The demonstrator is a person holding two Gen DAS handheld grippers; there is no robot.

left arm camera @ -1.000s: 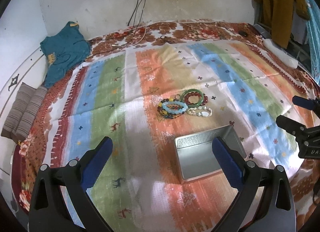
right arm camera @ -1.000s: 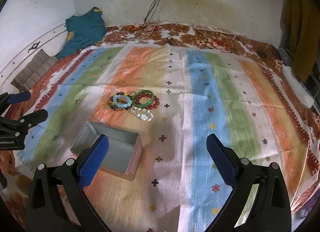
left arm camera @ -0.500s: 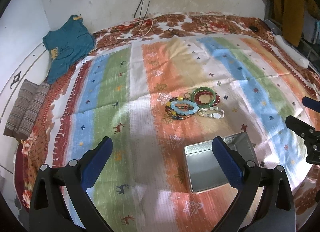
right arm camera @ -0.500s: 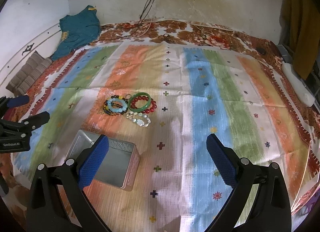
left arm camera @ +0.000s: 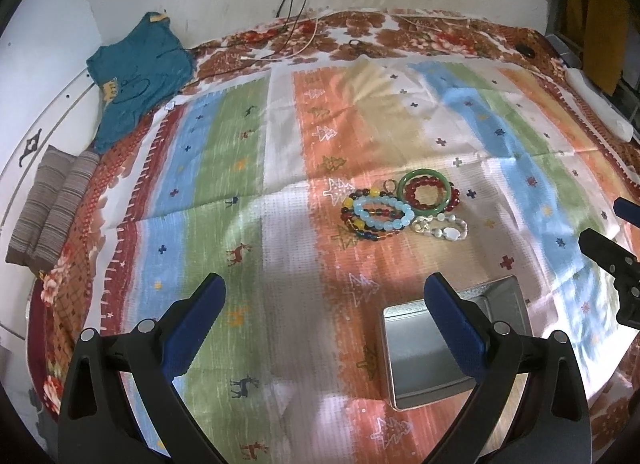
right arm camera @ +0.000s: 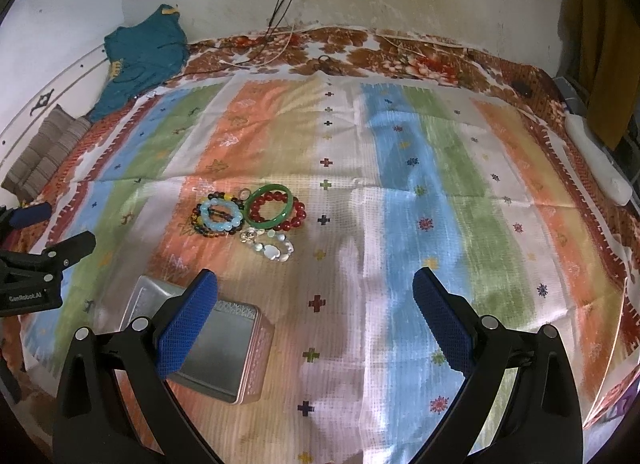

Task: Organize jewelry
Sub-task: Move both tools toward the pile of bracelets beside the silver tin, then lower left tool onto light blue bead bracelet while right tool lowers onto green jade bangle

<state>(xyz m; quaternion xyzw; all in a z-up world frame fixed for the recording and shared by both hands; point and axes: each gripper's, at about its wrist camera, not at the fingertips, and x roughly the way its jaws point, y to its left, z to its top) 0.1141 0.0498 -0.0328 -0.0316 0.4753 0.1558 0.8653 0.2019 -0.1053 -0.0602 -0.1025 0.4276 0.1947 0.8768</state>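
— Covering nearly the whole bed is a striped cloth (left arm camera: pixel 248 168) with small crosses, deer and trees, laid over a brown floral sheet (right arm camera: pixel 404 54). What lies round its edges?

— A teal garment (left arm camera: pixel 138 76) is against the wall at far left, with a folded striped cloth (left arm camera: pixel 52 216) below it. Cables (right arm camera: pixel 280 12) hang down the stained wall, and a mustard garment (right arm camera: pixel 604 48) hangs at right above a white roll (right arm camera: pixel 596 160).

— And the task's things?

— An empty silver tin (right arm camera: pixel 224 352), open, sits on the cloth close to the cameras. Beyond it lies the jewelry cluster: a green bangle (right arm camera: pixel 269 205) around a red bead bracelet (right arm camera: pixel 296 212), a pale blue bead bracelet (right arm camera: pixel 221 216) on a dark multicoloured one (left arm camera: pixel 356 220), and a clear stone bracelet (right arm camera: pixel 270 246) nearest the tin.

— Anything blocking the grippers?

— Only bare cloth lies between. The left gripper (left arm camera: pixel 324 320) and the right gripper (right arm camera: pixel 314 312) both hover spread wide, holding nothing; each one's blue pad partly overlaps the tin.
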